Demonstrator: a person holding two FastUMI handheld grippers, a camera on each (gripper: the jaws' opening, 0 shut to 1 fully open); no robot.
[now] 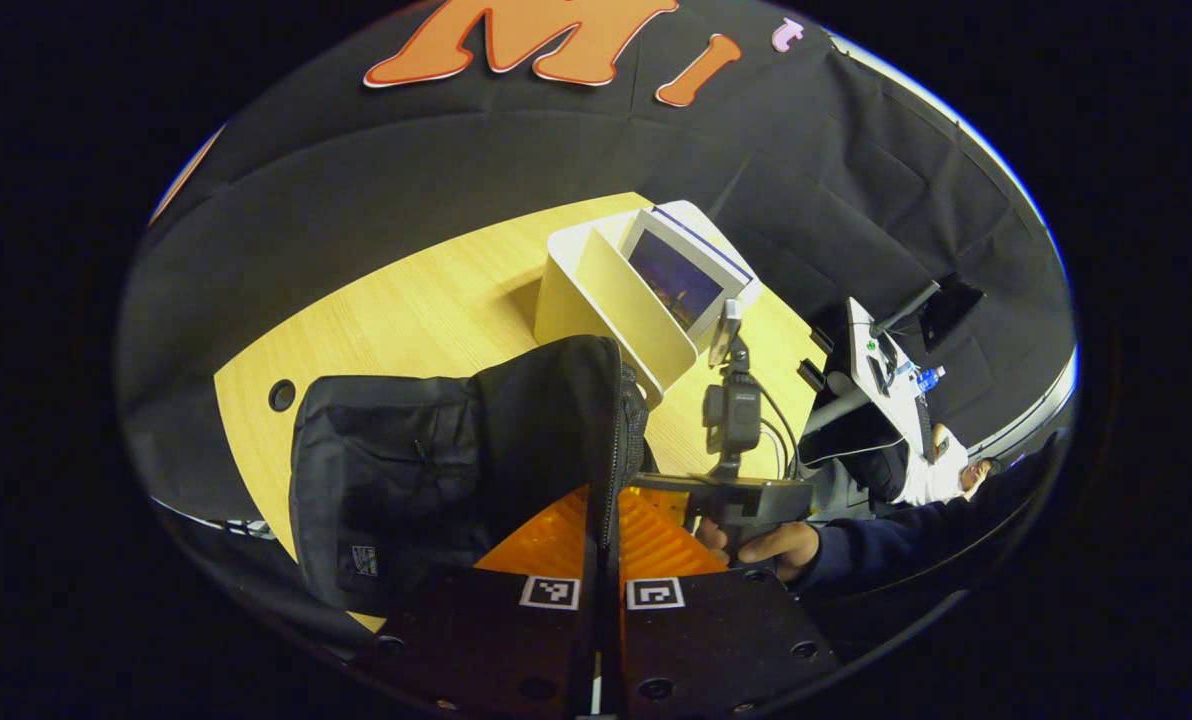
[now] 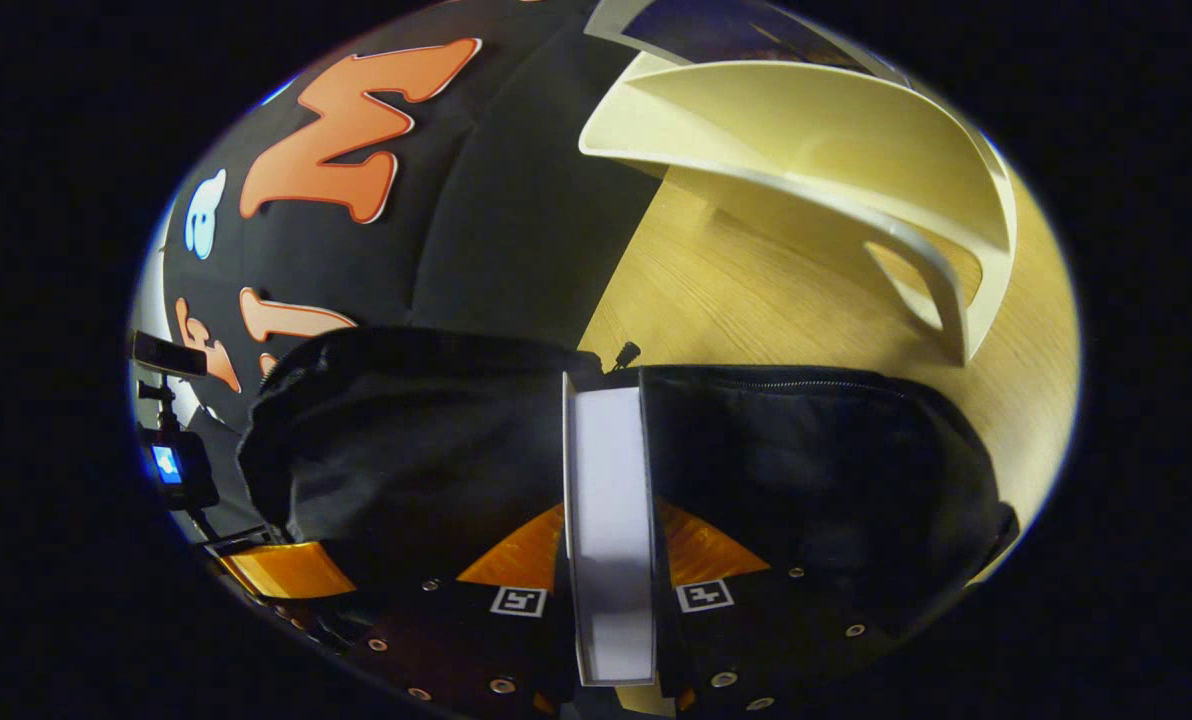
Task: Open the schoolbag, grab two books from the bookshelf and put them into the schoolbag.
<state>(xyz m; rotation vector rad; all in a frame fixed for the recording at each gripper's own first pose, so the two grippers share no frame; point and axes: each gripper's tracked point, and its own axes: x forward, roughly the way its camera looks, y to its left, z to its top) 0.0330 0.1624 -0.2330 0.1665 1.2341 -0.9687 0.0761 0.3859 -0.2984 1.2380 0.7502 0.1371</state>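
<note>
One white-covered book (image 2: 608, 520) sits clamped between the fingers of your right gripper (image 2: 611, 600), both fingers pressing its covers, its page edge facing the camera. Its far end reaches the open mouth of the black fabric schoolbag (image 2: 806, 450), which spreads to both sides just ahead of that gripper. Beyond the bag, up and to the right, stands the cream plastic bookshelf (image 2: 856, 150) on the pale wooden table (image 2: 716, 290), with a dark-covered book at its far edge.

Your left gripper (image 1: 601, 560) is closed on the schoolbag's (image 1: 436, 450) zippered edge, the fingers pinching the black fabric between them. Ahead of it and slightly right, the bookshelf (image 1: 606, 310) holds a book with a dark blue cover (image 1: 674, 275) leaning in its far compartment; the near compartment looks empty. To the right of the left gripper, your hand (image 1: 771, 545) holds the other gripper's handle.
</note>
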